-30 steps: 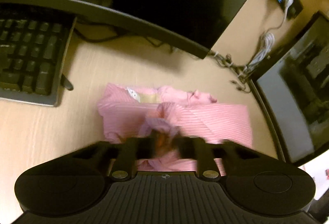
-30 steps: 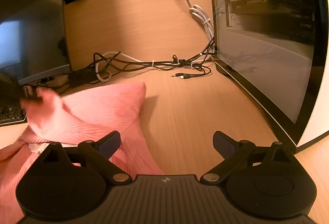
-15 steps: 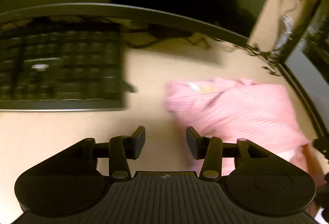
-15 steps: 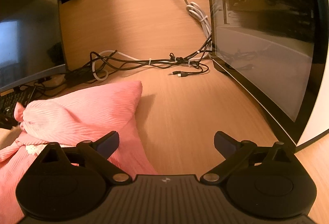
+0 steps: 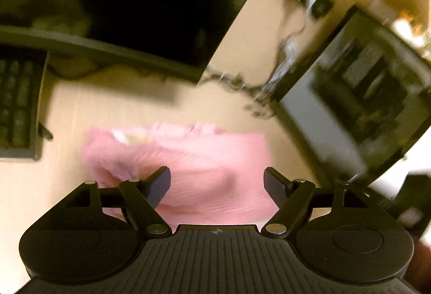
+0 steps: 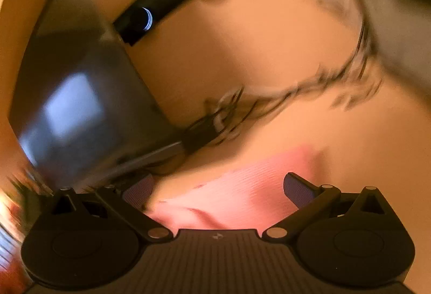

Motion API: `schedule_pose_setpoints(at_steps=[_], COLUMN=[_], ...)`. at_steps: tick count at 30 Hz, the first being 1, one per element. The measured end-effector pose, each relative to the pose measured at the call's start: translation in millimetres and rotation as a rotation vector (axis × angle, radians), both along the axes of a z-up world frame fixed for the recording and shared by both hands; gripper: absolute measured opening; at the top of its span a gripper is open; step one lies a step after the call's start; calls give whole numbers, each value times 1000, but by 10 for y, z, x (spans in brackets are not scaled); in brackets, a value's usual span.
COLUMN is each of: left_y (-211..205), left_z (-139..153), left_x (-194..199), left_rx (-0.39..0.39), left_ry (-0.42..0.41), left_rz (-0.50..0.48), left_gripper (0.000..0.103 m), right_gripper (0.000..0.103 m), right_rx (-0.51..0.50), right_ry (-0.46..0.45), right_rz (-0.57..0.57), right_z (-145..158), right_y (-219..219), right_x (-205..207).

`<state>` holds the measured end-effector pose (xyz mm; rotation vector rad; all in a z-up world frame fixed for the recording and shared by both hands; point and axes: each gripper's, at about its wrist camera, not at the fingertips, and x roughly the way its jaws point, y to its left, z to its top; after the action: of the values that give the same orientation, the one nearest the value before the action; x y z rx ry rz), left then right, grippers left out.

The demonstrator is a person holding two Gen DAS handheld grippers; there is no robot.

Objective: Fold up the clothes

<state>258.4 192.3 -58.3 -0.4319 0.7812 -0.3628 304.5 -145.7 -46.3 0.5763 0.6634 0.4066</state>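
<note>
A pink ribbed garment [image 5: 194, 159] lies bunched and partly folded on the wooden desk [image 5: 107, 110], with a white label near its far left edge. My left gripper [image 5: 216, 180] is open and empty, hovering just above the garment's near side. The garment also shows in the right wrist view [image 6: 237, 194]. My right gripper [image 6: 218, 186] is open and empty, tilted, over the garment's edge. Both views are motion-blurred.
A black keyboard [image 5: 16, 105] sits at the left. A dark monitor [image 5: 140, 5] stands behind the garment. A glass-sided computer case [image 5: 358, 105] stands at the right. Tangled cables [image 6: 296, 97] lie along the back. A power strip [image 6: 167, 5] is on the wall.
My left gripper let go of the garment, opened wide and swung back over it. My right gripper stayed open, rolled sideways and moved over the garment.
</note>
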Motion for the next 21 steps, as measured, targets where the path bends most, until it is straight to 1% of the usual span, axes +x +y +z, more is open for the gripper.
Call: schedule_pose_setpoints(at_steps=[1,2,3,6,9,11,13,15,16,18,19,21], left_y=[-15,-5,16,91,192,220,189,159,148,168,183,236], left_z=[-110,-183,-231,-235,-166,-155,-178,-213,-225,-228,-228,-208], left_x=[63,85,80,18,-38,-47,-35,-5,13,38,49,65], left_rx=[18,26,29,43,60,51,58,61,60,40,28,-12], left_ry=[27,43,50,39,41,46,45,42,42,55,62,82], left_rz=[13,21,26,-5,-33,-38,-41,-47,-50,-42,-38,-12], left_gripper=[81,79,78,78,78,78,79,81,82,82,82,82], right_gripper=[103,103,103,103,103,103,103,103,103,103,103,103], right_rx=[12,0,-45,-177,-253,-274,-296,-292,-276,-245,-246,-253], right_ry=[56,111,134,84,46,19,-10,-15,-30,-84,-101,-101], right_rz=[-9,-21,-34,-48,-35,-49,-57,-62,-85,-140,-159,-203], right_z=[-140,-284,-394,-541,-550,-583,-613,-603,-588,-547,-525,-516], right_y=[36,73,113,236,336,390,436,434,409,362,338,266], right_x=[114,210,248,204,128,64,-2,-39,-99,-268,-366,-545])
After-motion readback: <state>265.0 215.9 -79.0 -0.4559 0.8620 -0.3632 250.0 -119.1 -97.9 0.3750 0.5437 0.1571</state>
